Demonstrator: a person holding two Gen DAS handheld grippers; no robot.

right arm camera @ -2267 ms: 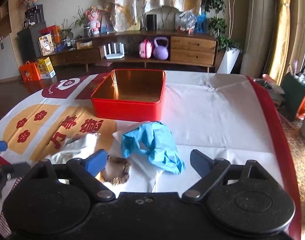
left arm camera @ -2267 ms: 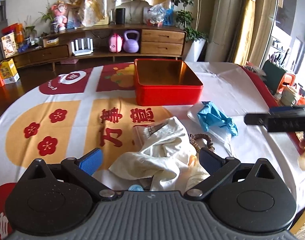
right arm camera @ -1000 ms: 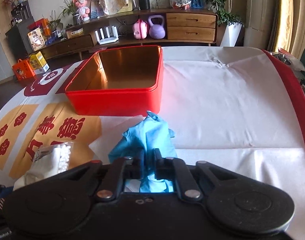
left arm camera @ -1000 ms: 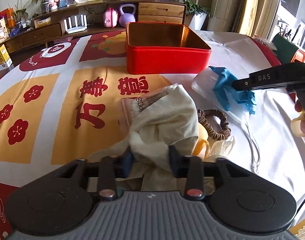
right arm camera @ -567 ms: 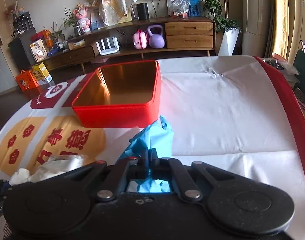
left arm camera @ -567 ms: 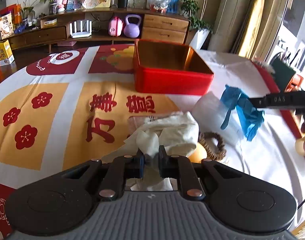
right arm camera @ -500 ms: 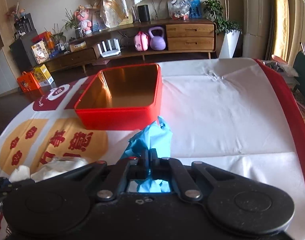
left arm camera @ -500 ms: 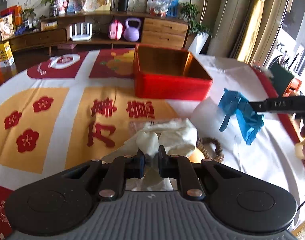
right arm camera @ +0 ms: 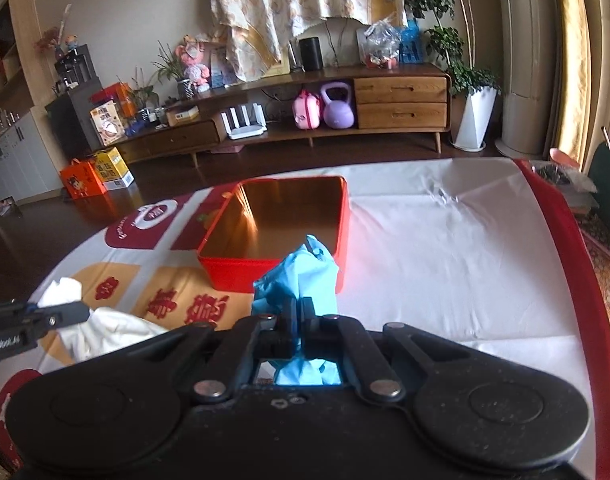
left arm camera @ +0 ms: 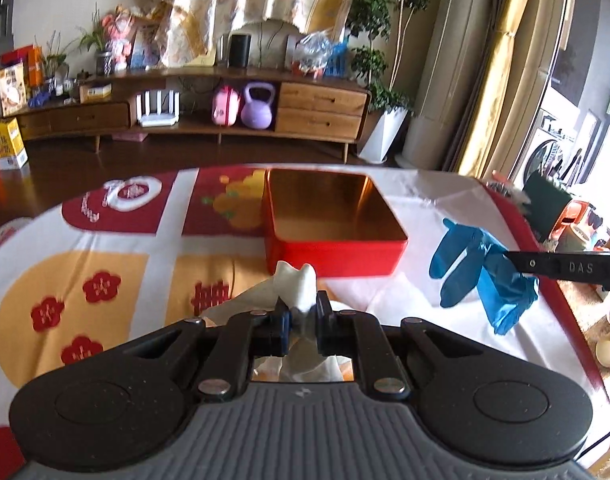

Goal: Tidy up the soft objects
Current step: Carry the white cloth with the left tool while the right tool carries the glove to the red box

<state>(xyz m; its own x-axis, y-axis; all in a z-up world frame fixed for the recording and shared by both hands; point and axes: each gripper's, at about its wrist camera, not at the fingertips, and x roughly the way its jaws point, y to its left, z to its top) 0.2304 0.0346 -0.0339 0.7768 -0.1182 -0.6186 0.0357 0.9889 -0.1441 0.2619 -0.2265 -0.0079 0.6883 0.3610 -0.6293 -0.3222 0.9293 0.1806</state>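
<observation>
Right now I am gripping a white cloth (left arm camera: 297,284) in my left tongs (left arm camera: 301,316), closed tight on a bunched fold so the rest is hanging free of the surface (left arm camera: 117,264). My right tongs (right arm camera: 296,318) are pinching a blue glove (right arm camera: 301,276) the same way; in the left view it is dangling at the right of the frame. Both are being held up, I judge, to go into the red tin (left arm camera: 333,232), which is sitting open at centre frame, just beyond each pair of tongs and below the held pieces.
</observation>
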